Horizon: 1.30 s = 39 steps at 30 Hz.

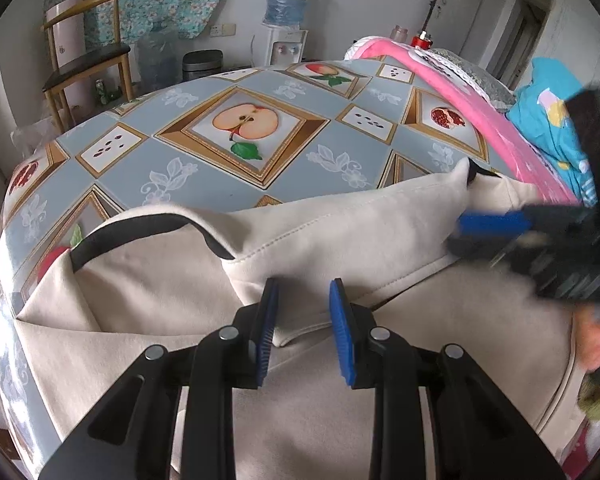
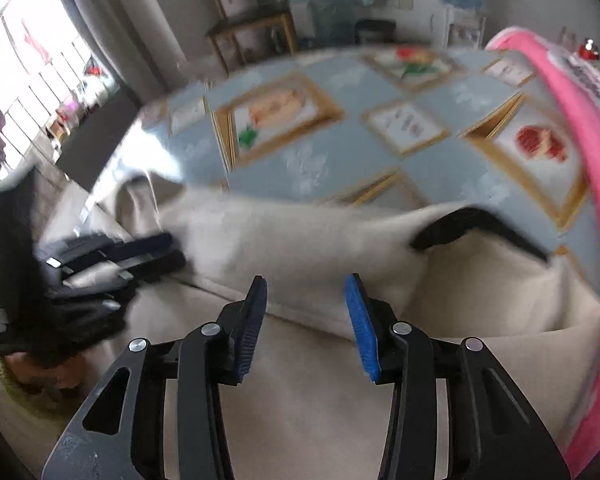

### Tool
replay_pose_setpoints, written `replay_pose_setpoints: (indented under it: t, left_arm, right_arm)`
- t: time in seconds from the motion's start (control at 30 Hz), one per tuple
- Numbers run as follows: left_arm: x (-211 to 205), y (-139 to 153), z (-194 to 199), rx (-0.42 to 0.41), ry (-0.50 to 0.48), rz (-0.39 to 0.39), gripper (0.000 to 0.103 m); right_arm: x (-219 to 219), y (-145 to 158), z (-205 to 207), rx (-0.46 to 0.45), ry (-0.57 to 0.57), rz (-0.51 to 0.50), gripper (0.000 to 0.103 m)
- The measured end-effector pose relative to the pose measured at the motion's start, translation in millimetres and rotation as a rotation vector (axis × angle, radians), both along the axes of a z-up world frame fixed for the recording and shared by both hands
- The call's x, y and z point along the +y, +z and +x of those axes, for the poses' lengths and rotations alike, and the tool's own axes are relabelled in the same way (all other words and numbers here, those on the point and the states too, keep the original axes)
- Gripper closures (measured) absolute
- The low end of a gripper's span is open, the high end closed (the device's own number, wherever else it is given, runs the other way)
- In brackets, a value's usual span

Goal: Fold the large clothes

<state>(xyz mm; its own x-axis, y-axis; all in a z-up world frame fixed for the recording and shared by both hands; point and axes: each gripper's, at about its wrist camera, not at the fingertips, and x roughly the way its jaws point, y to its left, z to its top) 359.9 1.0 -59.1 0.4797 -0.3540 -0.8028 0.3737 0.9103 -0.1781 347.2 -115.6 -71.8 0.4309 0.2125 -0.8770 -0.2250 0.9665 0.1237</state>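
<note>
A large beige garment (image 1: 340,232) with black neck trim (image 1: 140,228) lies spread on the fruit-patterned table (image 1: 240,120), its upper part folded over toward me. My left gripper (image 1: 304,292) hovers just above the folded edge, pads apart, with cloth showing in the gap but not pinched. In the left wrist view the right gripper (image 1: 460,236) is blurred at the fold's right end. The right wrist view shows my right gripper (image 2: 306,288) open over the beige garment (image 2: 300,240), near the black trim (image 2: 472,224). The left gripper (image 2: 168,248) lies at the left there.
A pink-rimmed item (image 1: 480,100) and blue printed cloth (image 1: 548,128) sit along the table's right side. Beyond the far edge stand a wooden chair (image 1: 88,60), a bin (image 1: 202,64) and a water dispenser (image 1: 286,20). A hand (image 1: 596,340) holds the right gripper.
</note>
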Motion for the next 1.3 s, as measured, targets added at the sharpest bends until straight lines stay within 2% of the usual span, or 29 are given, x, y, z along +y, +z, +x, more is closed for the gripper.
replay_pose_setpoints:
  t: [0.03, 0.1, 0.13, 0.17, 0.2, 0.23, 0.27, 0.4, 0.47, 0.53, 0.6, 0.77, 0.93, 1.13, 1.2, 1.3]
  left_arm:
    - [2, 0, 1, 0.007, 0.013, -0.014, 0.077]
    - [5, 4, 0, 0.025, 0.040, -0.023, 0.077]
    - [6, 9, -2, 0.027, 0.054, -0.017, 0.077]
    - [7, 13, -4, 0.025, 0.061, -0.009, 0.075]
    - [7, 20, -8, 0.022, 0.071, 0.014, 0.071]
    - [8, 28, -14, 0.022, 0.083, 0.047, 0.068]
    - [10, 35, -19, 0.023, 0.096, 0.071, 0.063]
    - [19, 67, -56, 0.001, 0.098, 0.086, 0.045]
    - [22, 79, -81, -0.007, 0.090, 0.103, 0.032]
    - [25, 85, -107, -0.014, 0.079, 0.107, 0.024]
    - [29, 85, -132, -0.011, 0.089, 0.118, 0.018]
    - [29, 67, -182, 0.035, 0.119, 0.152, 0.016]
    - [18, 41, -222, 0.015, 0.108, 0.245, 0.013]
    - [12, 6, -230, 0.031, 0.111, 0.328, 0.012]
    - [14, -3, -227, 0.047, 0.122, 0.317, 0.009]
    - [23, -7, -224, 0.062, 0.165, 0.260, 0.005]
  right_arm:
    - [6, 1, -3, -0.006, 0.002, -0.039, 0.060]
    - [8, 11, -12, 0.002, -0.022, -0.041, 0.057]
    - [8, 18, -16, -0.006, -0.023, -0.024, 0.054]
    - [7, 29, -26, -0.030, -0.017, -0.005, 0.043]
    - [6, 42, -37, -0.064, -0.016, -0.011, 0.032]
    - [6, 49, -43, -0.088, -0.018, -0.021, 0.028]
    - [4, 60, -55, -0.117, -0.018, -0.028, 0.025]
    - [-2, 83, -97, -0.166, -0.019, -0.012, 0.013]
    - [-5, 88, -118, -0.180, -0.028, -0.010, 0.011]
    - [-8, 88, -136, -0.184, -0.040, -0.004, 0.009]
    - [-11, 85, -158, -0.181, -0.064, -0.001, 0.007]
    - [-7, 66, -196, -0.129, -0.083, 0.015, 0.007]
    - [2, 44, -222, -0.088, -0.086, -0.021, 0.007]
    - [10, 5, -231, -0.006, -0.087, -0.073, 0.007]
    - [13, -6, -228, 0.001, -0.087, -0.104, 0.007]
    - [14, -14, -225, -0.007, -0.091, -0.117, 0.007]
